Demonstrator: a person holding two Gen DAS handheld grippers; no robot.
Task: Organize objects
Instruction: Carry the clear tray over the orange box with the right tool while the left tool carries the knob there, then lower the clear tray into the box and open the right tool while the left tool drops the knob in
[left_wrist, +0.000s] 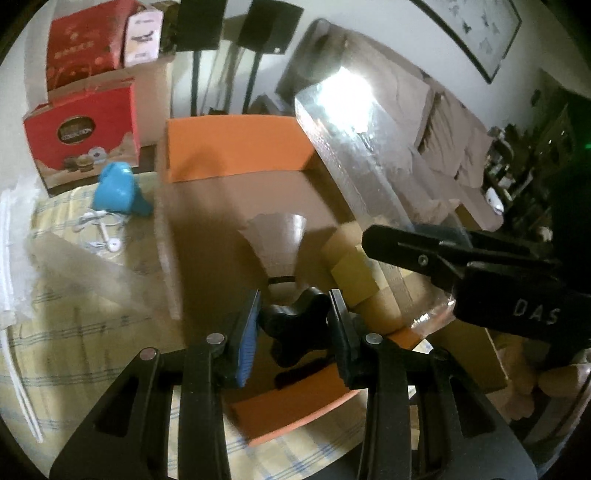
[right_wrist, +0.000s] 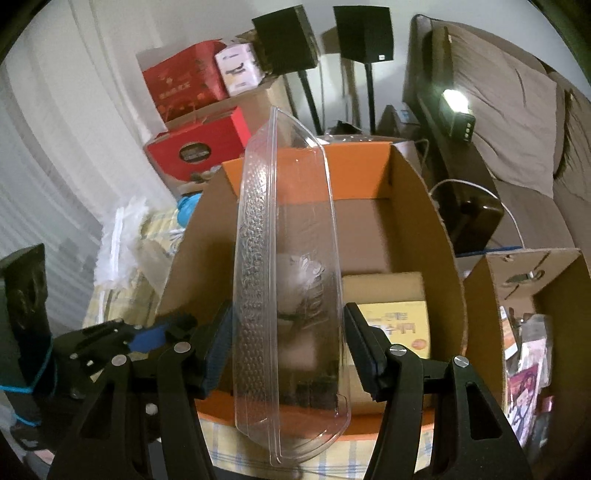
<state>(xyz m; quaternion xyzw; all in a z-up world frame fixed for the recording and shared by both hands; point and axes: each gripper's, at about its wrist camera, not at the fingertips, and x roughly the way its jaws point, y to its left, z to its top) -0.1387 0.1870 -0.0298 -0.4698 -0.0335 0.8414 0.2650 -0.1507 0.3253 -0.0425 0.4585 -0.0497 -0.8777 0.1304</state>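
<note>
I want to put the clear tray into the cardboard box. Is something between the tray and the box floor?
Partly. The tray hangs over the open box. Below it lie a shuttlecock and a yellow book; the far floor looks bare.

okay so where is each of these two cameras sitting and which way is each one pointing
Left wrist: on the left gripper, looking down into the cardboard box; its fingers hold a black knob, right gripper at right.
Right wrist: on the right gripper, facing the box over its near edge, clear plastic tray upright between its fingers.
Shared: box, tray, red boxes.
</note>
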